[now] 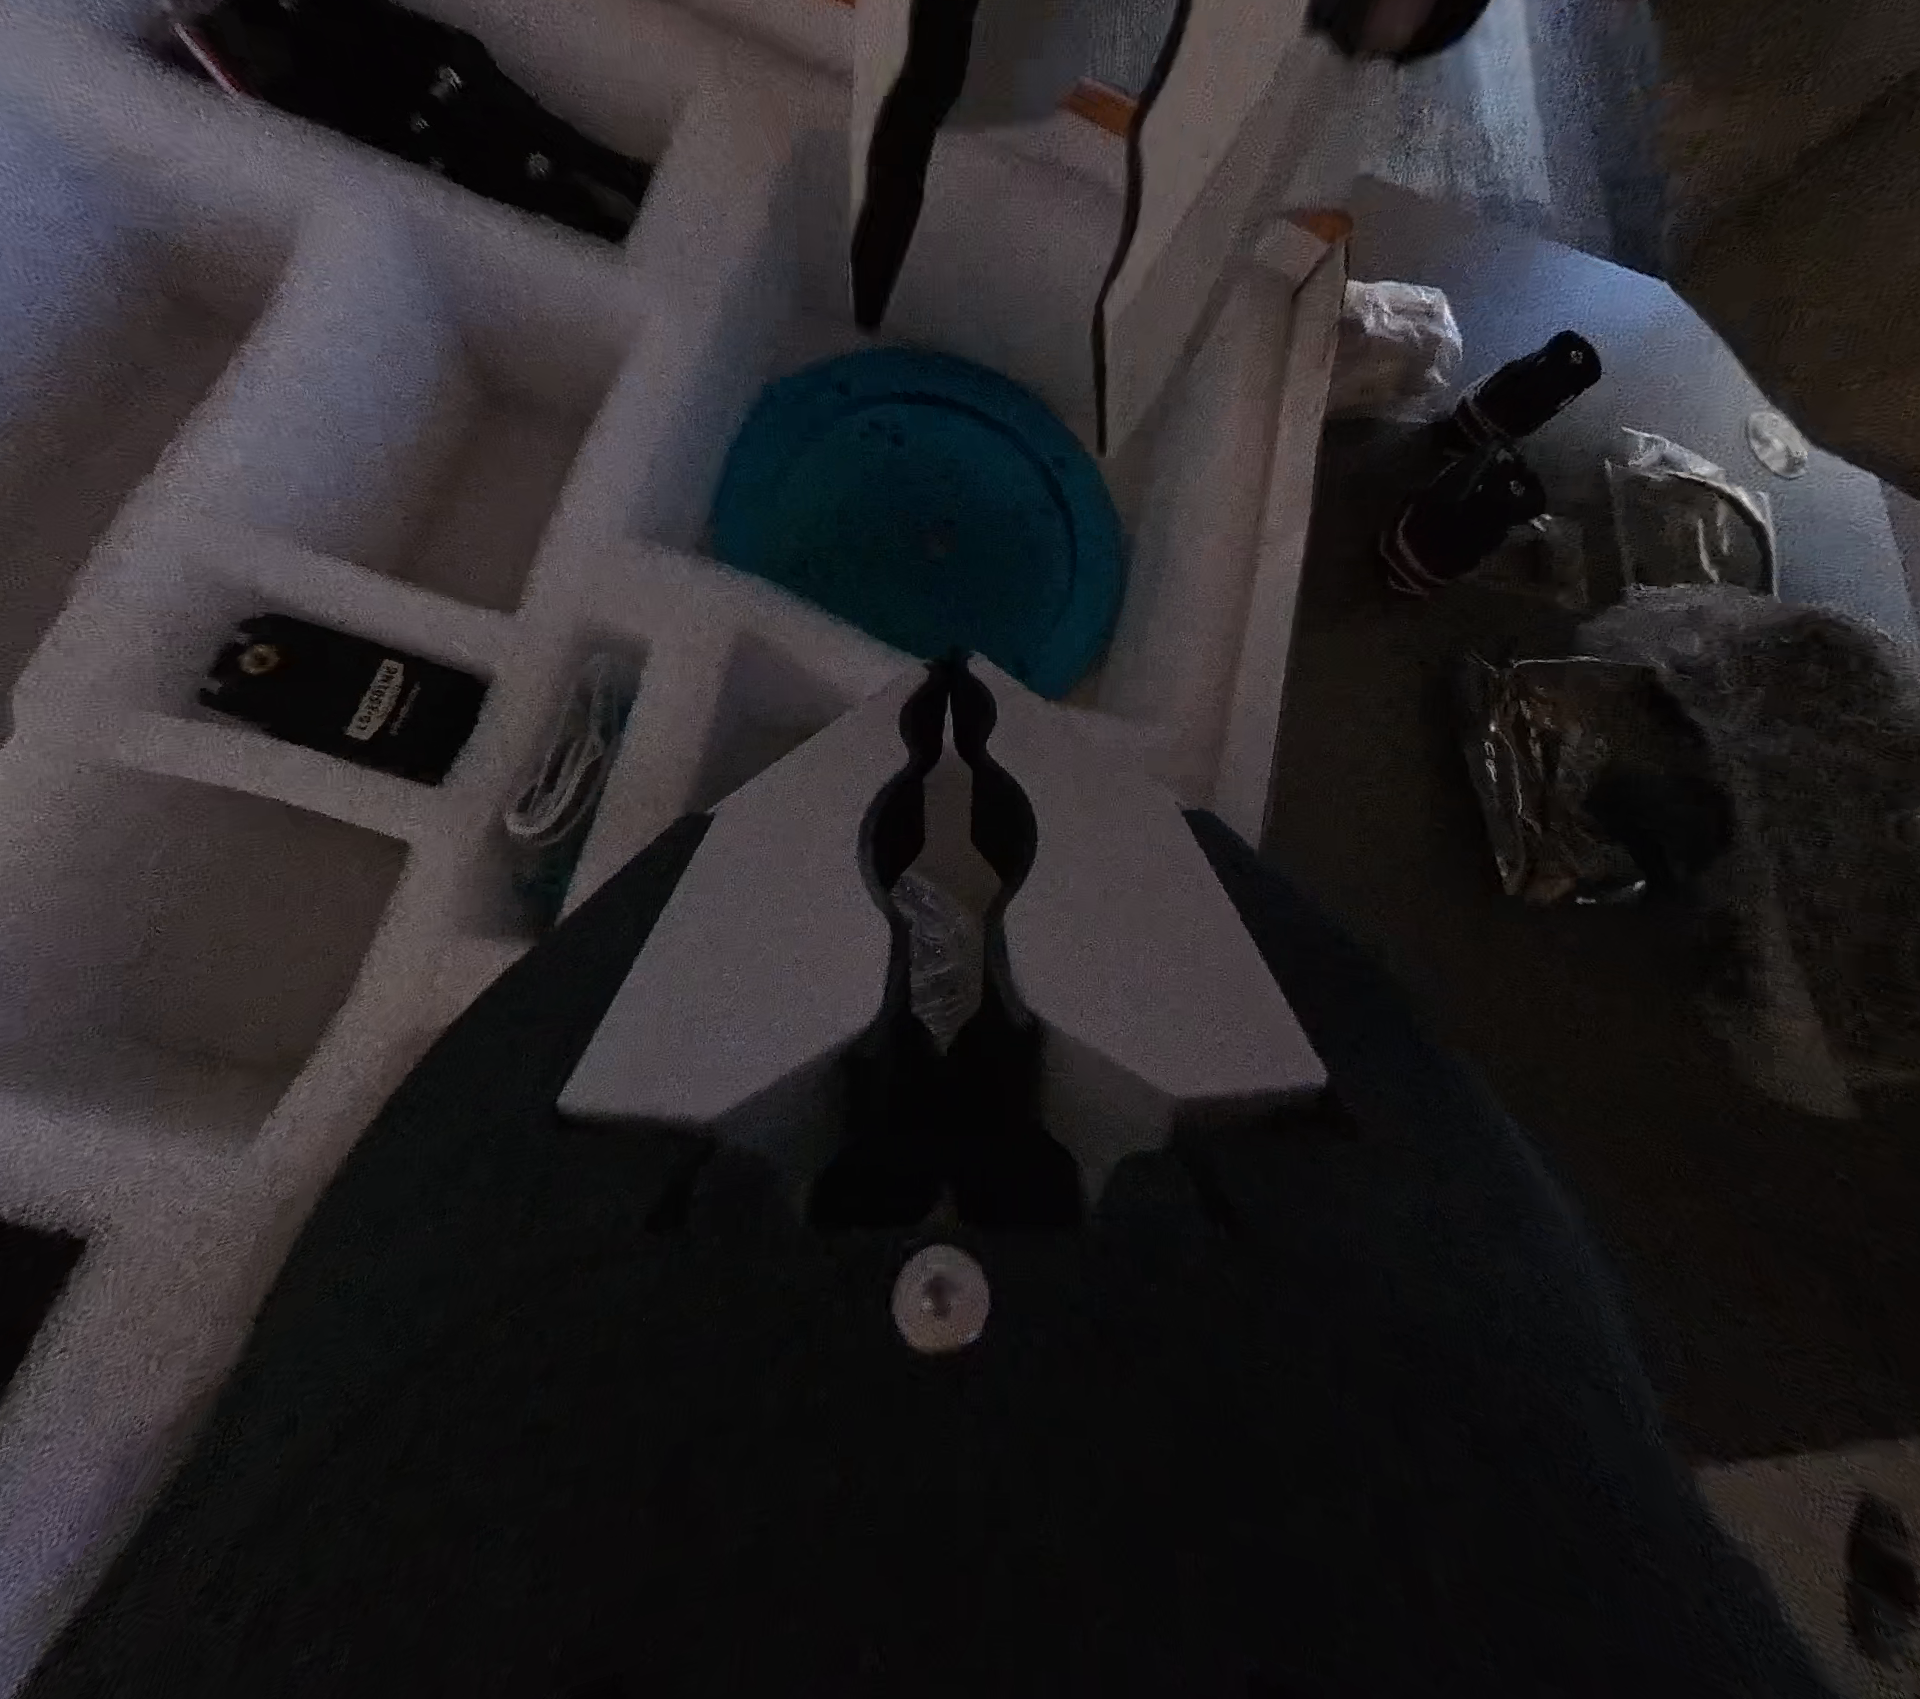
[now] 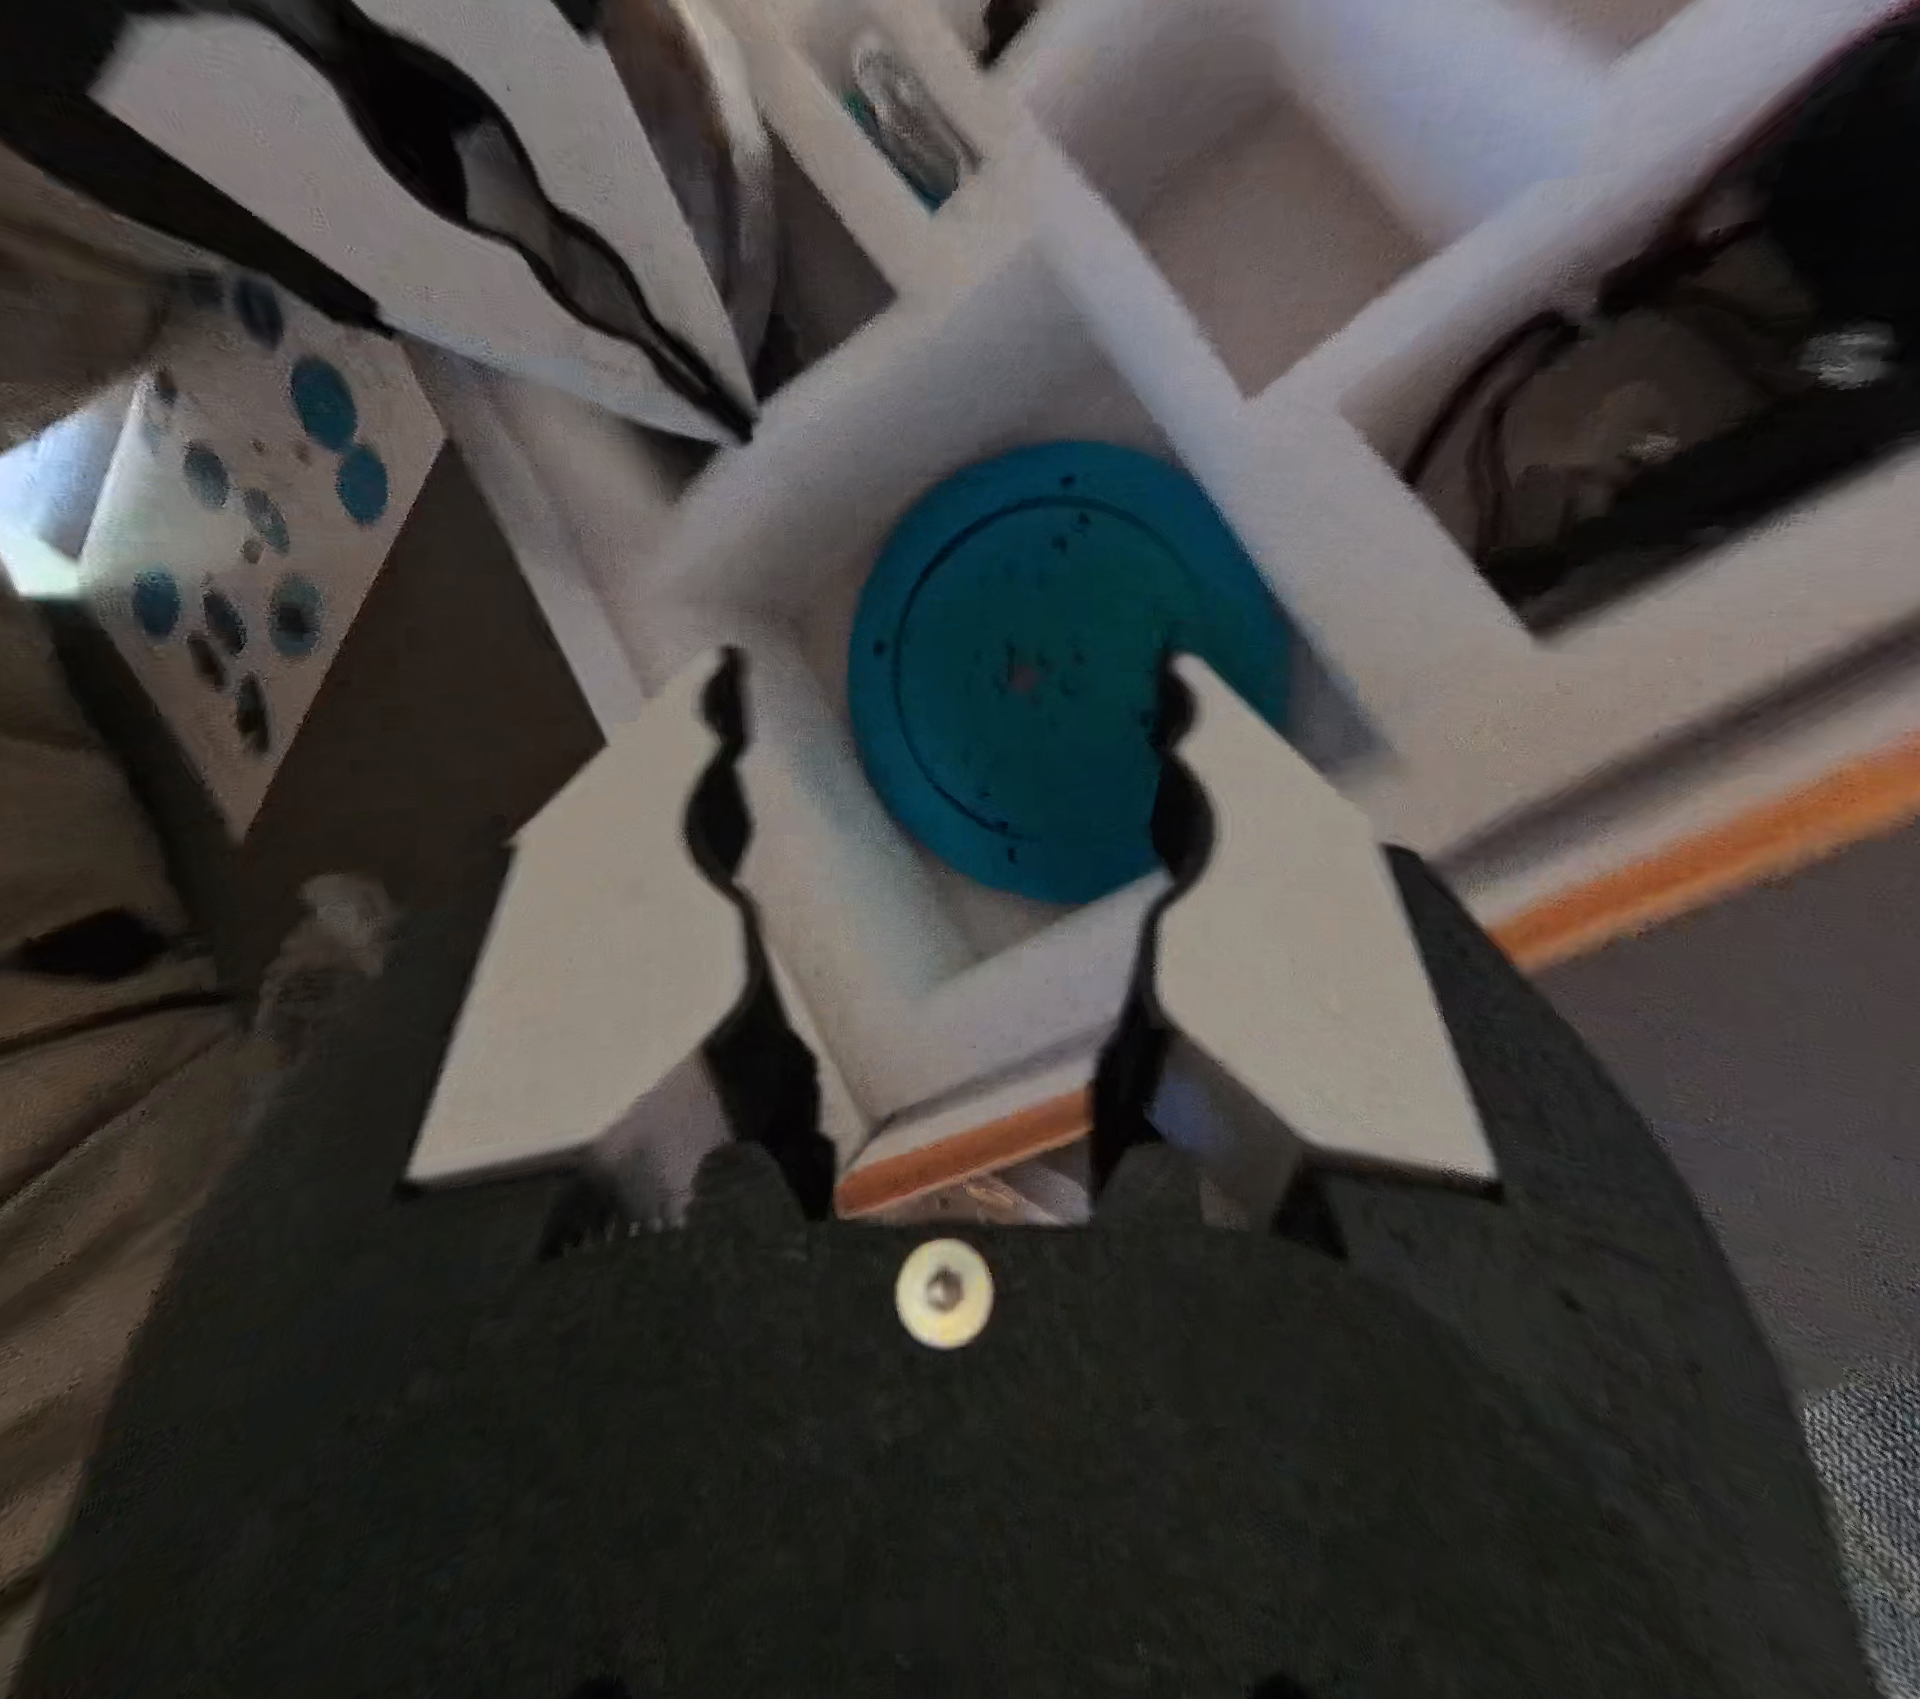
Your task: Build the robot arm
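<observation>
A round blue disc (image 1: 914,527) lies in a compartment of a white foam tray (image 1: 312,361). My left gripper (image 1: 951,693) is shut, its tips at the disc's near edge. A bit of crinkled clear plastic bag (image 1: 935,937) shows between its fingers. My right gripper (image 2: 956,667) is open and hangs over the same disc (image 2: 1039,673), one finger on each side, not touching it. The right gripper also shows in the left wrist view (image 1: 982,371), above the disc. The left gripper also shows in the right wrist view (image 2: 743,423), shut, at the compartment's corner.
Other compartments of the tray (image 2: 1143,278) hold a black servo (image 1: 343,699), a long black part (image 1: 416,80), a coiled cable (image 1: 571,745) and a wired black part (image 2: 1714,423). Beside the tray lie black servos (image 1: 1486,465), plastic bags (image 1: 1683,517) and a printed sheet (image 2: 249,527).
</observation>
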Available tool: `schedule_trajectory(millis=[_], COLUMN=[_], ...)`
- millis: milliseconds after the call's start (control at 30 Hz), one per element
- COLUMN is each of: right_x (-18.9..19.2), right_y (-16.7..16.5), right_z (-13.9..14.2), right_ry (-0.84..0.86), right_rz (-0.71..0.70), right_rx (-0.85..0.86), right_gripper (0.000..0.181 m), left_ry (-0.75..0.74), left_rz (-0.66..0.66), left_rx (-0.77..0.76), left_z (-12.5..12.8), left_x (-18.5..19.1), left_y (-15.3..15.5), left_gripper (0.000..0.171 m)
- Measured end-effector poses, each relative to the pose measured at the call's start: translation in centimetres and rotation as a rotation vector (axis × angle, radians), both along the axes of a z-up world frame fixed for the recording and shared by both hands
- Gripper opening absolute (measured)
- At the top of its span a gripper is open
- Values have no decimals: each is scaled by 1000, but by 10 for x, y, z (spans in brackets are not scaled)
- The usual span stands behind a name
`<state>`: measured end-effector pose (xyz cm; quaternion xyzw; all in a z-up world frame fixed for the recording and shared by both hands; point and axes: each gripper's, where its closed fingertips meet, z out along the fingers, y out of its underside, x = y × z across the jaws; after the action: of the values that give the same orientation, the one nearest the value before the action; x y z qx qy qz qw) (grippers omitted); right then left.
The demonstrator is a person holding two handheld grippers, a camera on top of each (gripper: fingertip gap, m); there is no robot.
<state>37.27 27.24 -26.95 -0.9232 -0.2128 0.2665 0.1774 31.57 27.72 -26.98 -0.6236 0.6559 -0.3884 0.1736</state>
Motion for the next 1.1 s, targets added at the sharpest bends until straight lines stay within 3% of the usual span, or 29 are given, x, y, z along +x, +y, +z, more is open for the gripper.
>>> schedule_trajectory(millis=[167,300,467,567,600,700,833,1100], right_x=[-9,-1,-16,-2,-1,3,0,-3], right_y=[0,1,5,8,5,10,5,-2], right_z=[-31,-38,-38,-57,-64,-66,-66,-55], right_ry=[-153,-237,-400,-552,-559,-581,-501,-363], right_rz=[73,84,202,305,340,414,424,417], right_rx=[-134,-188,-152,-145,-160,-82,-66,-140], right_gripper=[77,65,66,68,71,58,67,66], left_ry=[-204,-332,-487,-541,-552,-564,-576,-560], left_rz=[73,142,265,329,344,387,414,397], left_rx=[52,-36,-113,-134,-137,-139,-150,-139], left_z=[30,54,82,91,93,94,95,92], left_x=[3,0,-9,-15,-16,-18,-20,-18], left_y=[13,27,53,66,69,77,82,80], left_gripper=[0,0,0,0,0,0,0,0])
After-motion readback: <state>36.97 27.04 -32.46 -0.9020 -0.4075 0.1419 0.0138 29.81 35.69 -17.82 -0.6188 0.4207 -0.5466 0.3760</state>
